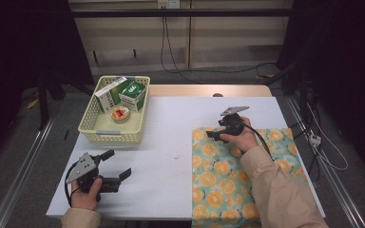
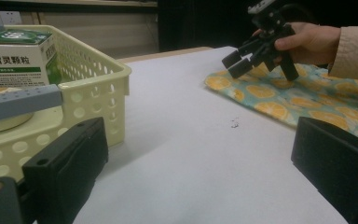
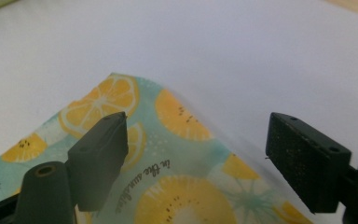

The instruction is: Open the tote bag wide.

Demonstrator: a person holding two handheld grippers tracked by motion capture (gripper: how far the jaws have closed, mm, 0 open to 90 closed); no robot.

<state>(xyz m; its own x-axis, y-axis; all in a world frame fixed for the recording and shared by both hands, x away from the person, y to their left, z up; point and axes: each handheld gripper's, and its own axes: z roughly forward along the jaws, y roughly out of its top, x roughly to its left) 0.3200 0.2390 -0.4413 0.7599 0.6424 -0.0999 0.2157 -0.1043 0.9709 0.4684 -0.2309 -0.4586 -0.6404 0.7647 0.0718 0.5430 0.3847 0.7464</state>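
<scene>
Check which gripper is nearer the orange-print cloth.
Right. The right gripper hovers open over the orange-print cloth's far corner; the left gripper sits open across the table, near the basket.

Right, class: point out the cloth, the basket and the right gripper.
cloth (image 1: 218, 175), high view, on its printed middle
basket (image 1: 109, 137), high view, on its near wall
right gripper (image 2: 261, 58), left gripper view, between its fingertips
</scene>
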